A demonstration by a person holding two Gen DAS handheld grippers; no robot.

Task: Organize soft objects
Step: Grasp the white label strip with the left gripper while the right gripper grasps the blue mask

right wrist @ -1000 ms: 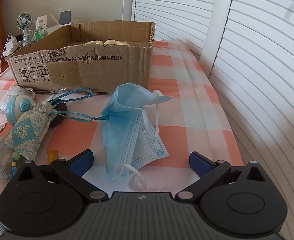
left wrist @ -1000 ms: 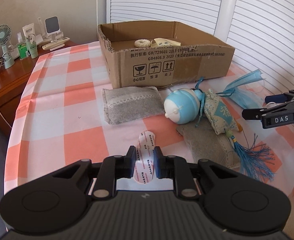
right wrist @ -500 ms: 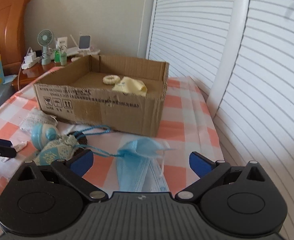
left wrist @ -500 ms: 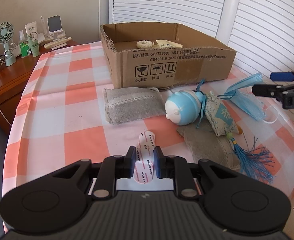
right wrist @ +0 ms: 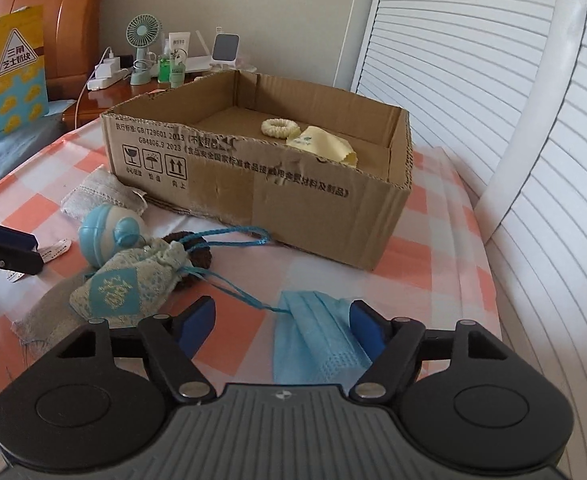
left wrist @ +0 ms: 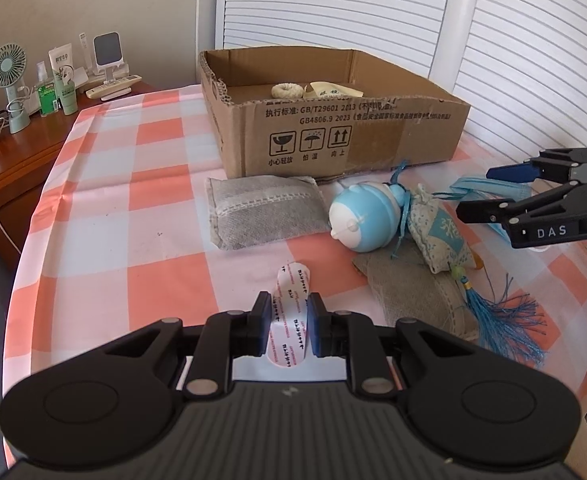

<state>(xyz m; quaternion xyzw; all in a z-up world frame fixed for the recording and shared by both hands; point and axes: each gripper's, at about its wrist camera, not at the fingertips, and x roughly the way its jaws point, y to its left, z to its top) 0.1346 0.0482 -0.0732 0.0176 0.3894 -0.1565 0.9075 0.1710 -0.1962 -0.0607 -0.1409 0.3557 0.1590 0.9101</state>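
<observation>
My left gripper (left wrist: 287,326) is shut on a white adhesive patch (left wrist: 291,316) just above the checked cloth. My right gripper (right wrist: 283,326) is open; the blue face mask (right wrist: 317,344) lies between its fingers, against the right pad. It also shows in the left wrist view (left wrist: 475,192). An open cardboard box (left wrist: 333,136) holds a cream hair ring (right wrist: 279,127) and a yellow cloth (right wrist: 321,146). In front of it lie a grey pouch (left wrist: 265,208), a blue ball toy (left wrist: 363,220), a patterned sachet (right wrist: 127,286) with a blue tassel (left wrist: 501,324), and a second grey pouch (left wrist: 413,296).
A wooden side table (left wrist: 9,160) at the left carries a small fan (left wrist: 9,80), bottles and a charger. White slatted doors (right wrist: 533,160) run along the right edge of the table. A yellow snack bag (right wrist: 7,76) stands at the far left.
My right gripper rose and pulled back, then came down again with its jaws narrower around the mask. My left gripper stays shut on the patch, barely moved.
</observation>
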